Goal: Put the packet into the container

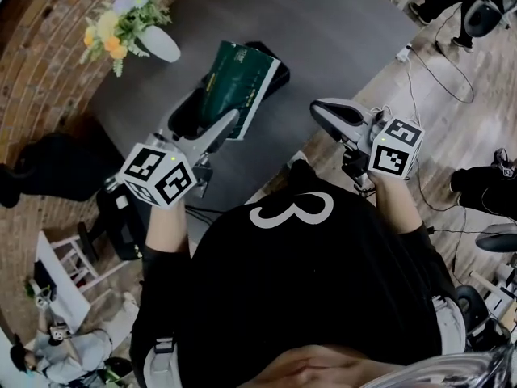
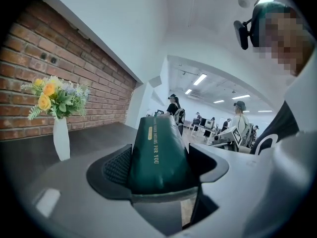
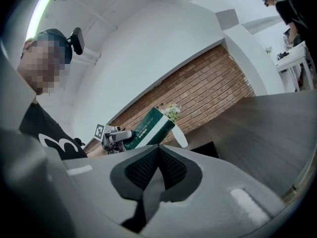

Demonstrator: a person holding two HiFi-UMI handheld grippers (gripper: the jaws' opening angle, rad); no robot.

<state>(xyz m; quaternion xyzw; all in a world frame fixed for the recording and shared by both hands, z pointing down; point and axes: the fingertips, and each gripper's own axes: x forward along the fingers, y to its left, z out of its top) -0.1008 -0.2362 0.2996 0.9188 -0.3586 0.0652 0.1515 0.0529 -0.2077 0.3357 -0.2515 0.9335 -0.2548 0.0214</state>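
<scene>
The packet [image 1: 234,87] is a dark green pouch with a white edge and gold print. My left gripper [image 1: 216,121] is shut on its lower end and holds it tilted above the dark table [image 1: 339,31]. In the left gripper view the packet [image 2: 158,152] fills the gap between the jaws of that gripper [image 2: 161,185]. A black container [image 1: 279,61] shows just behind the packet, mostly hidden by it. From the right gripper view it appears as a low black box [image 3: 208,150] on the table. My right gripper [image 1: 323,113] is shut and empty near the table's right edge, its pads pressed together [image 3: 157,155].
A white vase of yellow flowers [image 1: 157,43] stands at the table's far left by the brick wall [image 1: 40,71]. Cables lie on the wooden floor [image 1: 428,63] to the right. Several people and desks are in the distance [image 2: 237,118].
</scene>
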